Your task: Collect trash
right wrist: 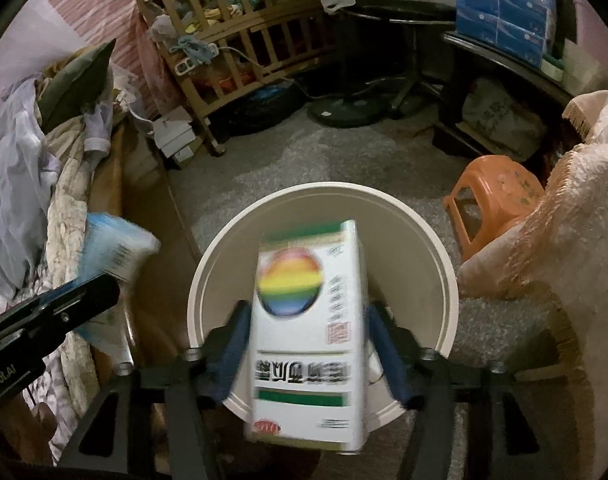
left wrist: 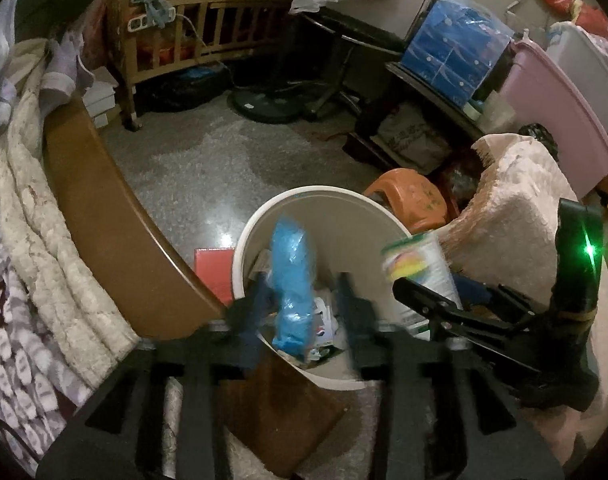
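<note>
A white round trash bin [left wrist: 247,232] stands on the floor and holds paper scraps. My left gripper [left wrist: 304,300] is open above it, and a blurred blue plastic wrapper [left wrist: 293,280] hangs between its fingers without either finger visibly touching it. My right gripper [right wrist: 308,340] is over the same bin [right wrist: 444,272], its fingers wide apart either side of a blurred white box with a rainbow circle [right wrist: 308,320]. That box also shows in the left wrist view [left wrist: 416,264]. The blue wrapper shows at the left of the right wrist view [right wrist: 111,248].
A wooden bed edge [left wrist: 103,220] with blankets lies left. An orange plastic stool [right wrist: 496,204] and a pink-covered seat [right wrist: 564,240] stand right of the bin. A wooden crib [right wrist: 243,40], a fan base [right wrist: 344,112] and a shelf with blue packs [left wrist: 456,48] are behind.
</note>
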{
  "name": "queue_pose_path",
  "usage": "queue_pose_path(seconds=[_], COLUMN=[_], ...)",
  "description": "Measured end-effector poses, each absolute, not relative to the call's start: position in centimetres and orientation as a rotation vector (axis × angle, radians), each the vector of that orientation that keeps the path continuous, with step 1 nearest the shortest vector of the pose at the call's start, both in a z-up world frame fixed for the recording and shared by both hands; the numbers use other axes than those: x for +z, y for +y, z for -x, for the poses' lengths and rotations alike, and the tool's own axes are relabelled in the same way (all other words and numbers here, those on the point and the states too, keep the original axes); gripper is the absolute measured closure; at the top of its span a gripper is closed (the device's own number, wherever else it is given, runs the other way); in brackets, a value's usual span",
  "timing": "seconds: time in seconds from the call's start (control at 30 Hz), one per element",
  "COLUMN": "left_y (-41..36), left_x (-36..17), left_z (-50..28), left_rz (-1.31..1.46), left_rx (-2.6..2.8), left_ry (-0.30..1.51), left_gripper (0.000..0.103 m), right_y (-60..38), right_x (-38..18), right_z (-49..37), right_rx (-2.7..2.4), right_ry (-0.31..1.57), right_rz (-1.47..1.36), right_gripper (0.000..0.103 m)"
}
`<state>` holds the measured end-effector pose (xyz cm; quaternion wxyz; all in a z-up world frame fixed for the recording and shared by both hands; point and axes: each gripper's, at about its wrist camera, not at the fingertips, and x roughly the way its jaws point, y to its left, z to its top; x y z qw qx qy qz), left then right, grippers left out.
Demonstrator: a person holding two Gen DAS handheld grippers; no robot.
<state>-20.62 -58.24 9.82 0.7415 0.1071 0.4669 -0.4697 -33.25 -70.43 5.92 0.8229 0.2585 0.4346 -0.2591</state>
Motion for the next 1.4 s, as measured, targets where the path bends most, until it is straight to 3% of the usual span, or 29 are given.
queue_pose_path(seconds=[0.03, 0.07, 0.5, 0.97, 1.4], left_y=[-58.2, -58.0, -53.5, -46.4, -42.9], left_x=[9.9, 10.0, 13.0, 18.4, 20.0], left_z=[20.6, 20.5, 22.5, 25.0, 26.1], left_rz=[-0.222, -0.206, -0.304, -0.216, -0.159], left_rx=[-1.036, -1.04, -0.873, -0.833, -0.823], left_ry=[1.022, 1.019, 0.831, 0.631, 0.579], left_gripper=[0.045, 0.043, 0.043, 0.043, 0.043], right_y=[-70.4, -70.4, -66.7, -60.3, -56.1], right_x=[6.1, 6.2, 9.4, 16.3, 20.4], right_z=[33.5, 33.6, 34.8, 37.2, 38.6], right_rx=[-0.549, -0.548, -0.618, -0.678, -0.694], right_ry=[0.911, 0.901, 0.8, 0.636, 0.526], right_rz=[-0.554, -0.56, -0.462, -0.311, -0.234], right_gripper=[0.036, 0.035, 0.035, 0.035, 0.035])
